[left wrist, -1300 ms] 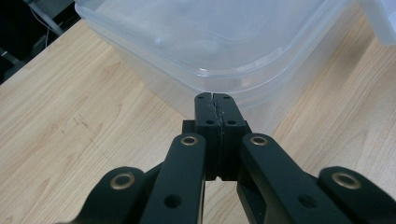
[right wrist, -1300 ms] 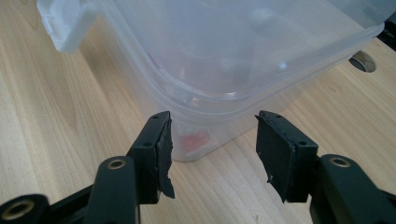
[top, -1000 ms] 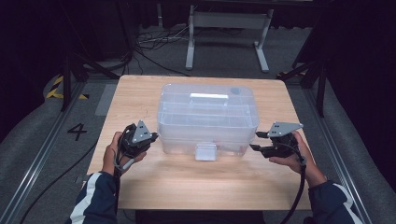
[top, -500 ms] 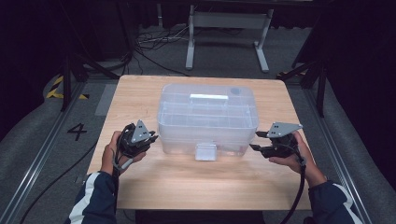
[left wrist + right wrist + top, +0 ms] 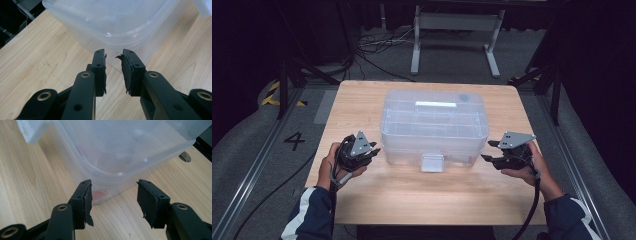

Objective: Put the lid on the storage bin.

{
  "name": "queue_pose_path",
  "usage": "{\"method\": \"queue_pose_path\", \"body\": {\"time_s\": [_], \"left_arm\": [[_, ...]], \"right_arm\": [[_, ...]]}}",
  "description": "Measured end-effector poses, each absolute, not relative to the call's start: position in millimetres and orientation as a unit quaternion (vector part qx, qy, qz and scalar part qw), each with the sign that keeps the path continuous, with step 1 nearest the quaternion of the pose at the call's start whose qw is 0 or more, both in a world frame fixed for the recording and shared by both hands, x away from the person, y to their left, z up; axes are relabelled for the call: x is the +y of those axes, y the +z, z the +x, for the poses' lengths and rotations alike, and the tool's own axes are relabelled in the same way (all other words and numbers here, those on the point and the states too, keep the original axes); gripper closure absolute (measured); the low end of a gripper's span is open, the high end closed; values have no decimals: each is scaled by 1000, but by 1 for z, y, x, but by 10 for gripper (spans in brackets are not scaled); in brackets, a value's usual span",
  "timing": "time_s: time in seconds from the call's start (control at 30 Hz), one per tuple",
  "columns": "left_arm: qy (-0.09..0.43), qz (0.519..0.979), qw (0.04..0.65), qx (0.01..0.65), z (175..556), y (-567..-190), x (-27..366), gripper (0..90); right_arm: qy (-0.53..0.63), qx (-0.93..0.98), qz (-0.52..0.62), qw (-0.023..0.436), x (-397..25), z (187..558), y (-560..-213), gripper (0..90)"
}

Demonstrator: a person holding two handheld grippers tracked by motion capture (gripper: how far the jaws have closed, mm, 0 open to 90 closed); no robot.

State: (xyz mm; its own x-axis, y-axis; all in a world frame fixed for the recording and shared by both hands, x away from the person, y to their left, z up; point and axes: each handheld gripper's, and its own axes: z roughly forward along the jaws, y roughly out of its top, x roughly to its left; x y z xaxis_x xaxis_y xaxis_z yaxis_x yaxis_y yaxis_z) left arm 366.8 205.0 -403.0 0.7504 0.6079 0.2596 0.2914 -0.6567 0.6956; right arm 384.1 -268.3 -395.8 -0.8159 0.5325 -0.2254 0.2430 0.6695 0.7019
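— So where is the bin (image 5: 434, 125) sitting?
— Mid-desk (image 5: 362, 100), between both hand-held grippers; left (image 5: 373, 152) is gaping narrowly beside its corner, right (image 5: 488, 151) is spreading wide, neither touching.

Clear plastic on pale wood

The storage box (image 5: 434, 125) is translucent, milky-clear, with a white latch (image 5: 432, 162) and something red (image 5: 98, 194) showing faintly through its wall. The table (image 5: 412, 195) is light wood grain; both grippers' jaws are black, and the sleeve (image 5: 309, 215) is navy with white stripes.
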Motion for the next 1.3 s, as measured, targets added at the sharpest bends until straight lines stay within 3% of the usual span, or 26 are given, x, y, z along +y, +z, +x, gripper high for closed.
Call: {"method": "queue_pose_path", "body": {"time_s": [0.7, 1.3], "left_arm": [[240, 895, 285, 244, 356, -422, 212, 564], [242, 890, 261, 284, 346, -438, 229, 320]], "right_arm": [[322, 891, 226, 228, -280, 381, -404, 442], [306, 894, 230, 235, -292, 376, -416, 368]]}}
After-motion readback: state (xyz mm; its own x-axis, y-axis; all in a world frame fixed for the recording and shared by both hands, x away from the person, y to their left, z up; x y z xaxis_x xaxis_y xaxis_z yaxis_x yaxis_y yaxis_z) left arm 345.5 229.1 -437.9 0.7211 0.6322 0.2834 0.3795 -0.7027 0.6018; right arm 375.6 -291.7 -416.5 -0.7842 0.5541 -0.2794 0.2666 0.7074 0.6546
